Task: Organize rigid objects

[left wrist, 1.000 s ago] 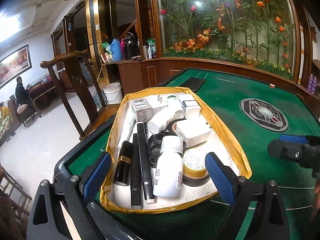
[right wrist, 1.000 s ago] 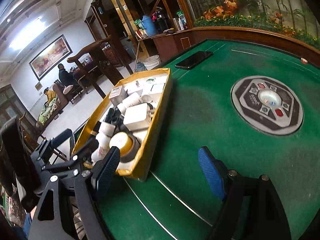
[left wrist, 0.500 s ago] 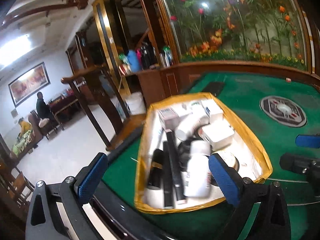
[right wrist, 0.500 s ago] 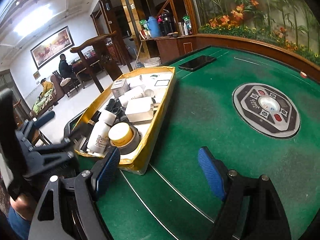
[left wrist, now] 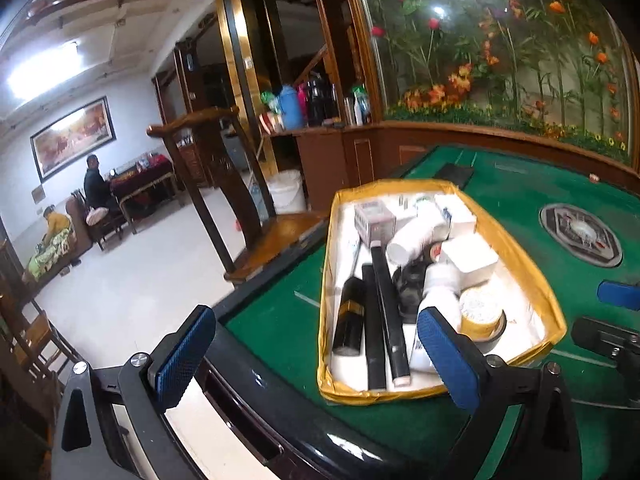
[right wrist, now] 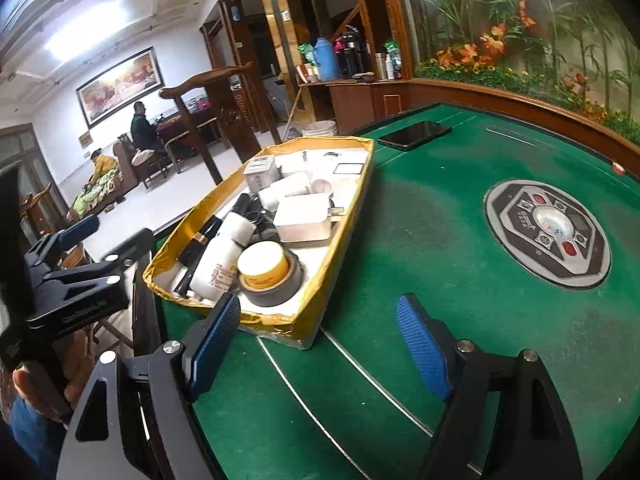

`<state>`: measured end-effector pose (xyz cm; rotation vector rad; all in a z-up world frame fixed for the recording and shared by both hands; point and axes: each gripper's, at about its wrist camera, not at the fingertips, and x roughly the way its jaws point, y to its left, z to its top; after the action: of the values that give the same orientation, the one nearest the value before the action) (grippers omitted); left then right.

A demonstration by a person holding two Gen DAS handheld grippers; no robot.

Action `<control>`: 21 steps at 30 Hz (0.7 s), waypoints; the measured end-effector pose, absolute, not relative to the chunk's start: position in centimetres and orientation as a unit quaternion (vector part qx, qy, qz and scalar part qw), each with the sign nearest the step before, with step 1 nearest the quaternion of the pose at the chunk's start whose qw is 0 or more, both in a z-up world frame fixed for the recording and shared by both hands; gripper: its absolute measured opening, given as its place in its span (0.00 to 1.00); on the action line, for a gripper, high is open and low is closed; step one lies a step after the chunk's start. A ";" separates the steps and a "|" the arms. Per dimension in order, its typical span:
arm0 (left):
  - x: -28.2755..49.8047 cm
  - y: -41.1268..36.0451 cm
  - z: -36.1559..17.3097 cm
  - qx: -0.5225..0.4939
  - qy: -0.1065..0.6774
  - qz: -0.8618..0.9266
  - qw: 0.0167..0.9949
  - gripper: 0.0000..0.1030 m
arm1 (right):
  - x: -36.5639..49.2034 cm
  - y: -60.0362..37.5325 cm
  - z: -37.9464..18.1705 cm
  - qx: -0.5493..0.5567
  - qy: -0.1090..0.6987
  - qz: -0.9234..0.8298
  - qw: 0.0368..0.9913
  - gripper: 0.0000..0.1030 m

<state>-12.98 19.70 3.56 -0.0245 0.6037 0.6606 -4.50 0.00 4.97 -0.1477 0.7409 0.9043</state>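
Yellow-edged tray (left wrist: 524, 264), crowded with white bottles (left wrist: 436, 300), black tubes (left wrist: 386, 312)

We see a yellow-rimmed shallow cardboard tray (left wrist: 532, 268) on the green felt worktop (right wrist: 440, 280), crowded with white plastic bottles (left wrist: 412, 236), black tubes (left wrist: 388, 304) and a yellow-lidded jar (right wrist: 262, 266).

Ahead of the left claw (left wrist: 316, 354), its right pad hides the lower part of the white bottle (left wrist: 438, 292) in the yellow tray (left wrist: 532, 264). Box labels there are too small to read. The right claw (right wrist: 320, 346) covers the tray's near corner.
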 end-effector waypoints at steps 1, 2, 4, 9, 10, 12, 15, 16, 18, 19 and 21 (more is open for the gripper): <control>-12.9 19.8 3.4 -0.012 0.296 0.318 0.900 0.99 | -4.6 0.1 5.0 -0.074 0.347 0.427 0.832 0.78; -12.9 19.9 3.2 -0.013 0.297 0.319 0.900 0.99 | -4.8 0.3 4.9 -0.079 0.345 0.427 0.832 0.78; -12.9 20.0 3.1 -0.011 0.293 0.327 0.899 0.99 | -4.9 0.5 4.9 -0.085 0.344 0.429 0.831 0.78; -13.0 20.1 2.8 -0.008 0.289 0.328 0.899 0.99 | -4.9 0.6 4.8 -0.087 0.345 0.430 0.830 0.78; -12.9 20.1 2.8 -0.008 0.290 0.327 0.899 0.99 | -4.8 0.6 4.8 -0.089 0.346 0.429 0.830 0.78; -12.9 20.1 2.8 -0.009 0.290 0.327 0.899 0.99 | -4.8 0.7 4.6 -0.090 0.349 0.428 0.829 0.78; -13.0 20.2 2.7 -0.012 0.292 0.325 0.900 0.99 | -4.7 0.7 4.5 -0.089 0.352 0.427 0.828 0.78; -13.0 20.2 2.7 -0.012 0.292 0.326 0.899 0.99 | -4.7 0.7 4.5 -0.090 0.352 0.427 0.828 0.78; -13.1 20.2 2.7 -0.012 0.290 0.330 0.898 0.99 | -4.7 0.7 4.4 -0.091 0.354 0.427 0.827 0.78; -13.1 20.1 2.7 -0.010 0.290 0.330 0.898 0.99 | -4.7 0.8 4.4 -0.092 0.354 0.427 0.827 0.78; -13.1 20.1 2.6 -0.009 0.291 0.330 0.898 0.99 | -4.7 0.8 4.3 -0.095 0.355 0.427 0.826 0.78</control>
<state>-13.09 20.08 2.62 -0.0184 0.6024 0.6828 -4.72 0.78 4.31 -0.2011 0.7551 0.9064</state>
